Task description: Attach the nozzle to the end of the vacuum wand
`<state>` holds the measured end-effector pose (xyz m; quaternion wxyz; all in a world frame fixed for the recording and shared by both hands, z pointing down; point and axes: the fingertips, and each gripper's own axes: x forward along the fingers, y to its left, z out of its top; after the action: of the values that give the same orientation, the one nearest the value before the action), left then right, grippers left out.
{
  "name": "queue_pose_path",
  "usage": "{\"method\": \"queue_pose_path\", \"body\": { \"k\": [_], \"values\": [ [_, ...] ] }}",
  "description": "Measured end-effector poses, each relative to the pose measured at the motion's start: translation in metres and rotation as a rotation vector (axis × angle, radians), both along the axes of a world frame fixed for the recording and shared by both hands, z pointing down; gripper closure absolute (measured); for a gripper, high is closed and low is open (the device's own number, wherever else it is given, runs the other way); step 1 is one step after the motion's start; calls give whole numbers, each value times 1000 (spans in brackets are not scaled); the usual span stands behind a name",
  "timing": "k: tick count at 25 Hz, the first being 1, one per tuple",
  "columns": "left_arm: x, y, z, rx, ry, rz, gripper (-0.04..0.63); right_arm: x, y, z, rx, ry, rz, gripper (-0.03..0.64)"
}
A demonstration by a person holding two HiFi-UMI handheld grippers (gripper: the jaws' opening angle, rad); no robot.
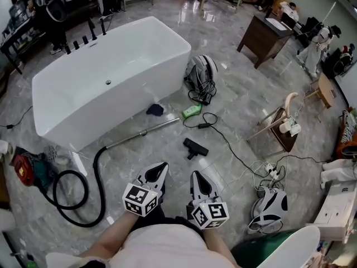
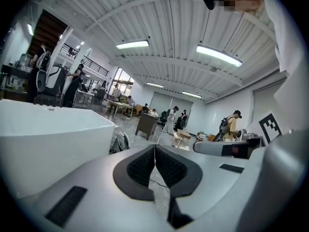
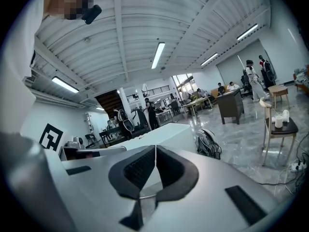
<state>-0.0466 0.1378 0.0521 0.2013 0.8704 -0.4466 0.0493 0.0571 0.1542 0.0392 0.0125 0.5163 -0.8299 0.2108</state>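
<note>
In the head view a black vacuum nozzle (image 1: 195, 148) lies on the grey marble floor, a short way ahead of both grippers. The silver vacuum wand (image 1: 139, 134) lies to its left beside the bathtub, its free end (image 1: 177, 120) pointing right, with a black hose (image 1: 83, 191) looping off its near end. My left gripper (image 1: 162, 166) and right gripper (image 1: 195, 175) are held side by side low in that view, both shut and empty. In the left gripper view my left gripper's (image 2: 154, 147) jaws meet with nothing between them. The right gripper (image 3: 155, 149) looks the same in its own view.
A large white bathtub (image 1: 50, 96) fills the left. On the floor lie a grey backpack (image 1: 202, 71), a green bottle (image 1: 191, 111), a dark cloth (image 1: 155, 110) and a black cable (image 1: 228, 145) running to a power strip (image 1: 268, 170). A wooden side table (image 1: 280, 133) stands right.
</note>
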Motion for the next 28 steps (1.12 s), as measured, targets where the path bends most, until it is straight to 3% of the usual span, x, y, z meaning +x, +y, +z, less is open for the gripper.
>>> {"method": "queue_pose_path", "body": {
  "k": [11,22,28],
  "values": [
    [-37,-136,-3,25,-27,3,584,-39,-134,4,1,-22,-20,600],
    [-58,-191,0,17,-57,35,584,-55,-194,12,-6,-27,-16,600],
    [-47,-205,5,9,-43,63,584,-31,-212,13,12,-1,26,600]
  ]
}}
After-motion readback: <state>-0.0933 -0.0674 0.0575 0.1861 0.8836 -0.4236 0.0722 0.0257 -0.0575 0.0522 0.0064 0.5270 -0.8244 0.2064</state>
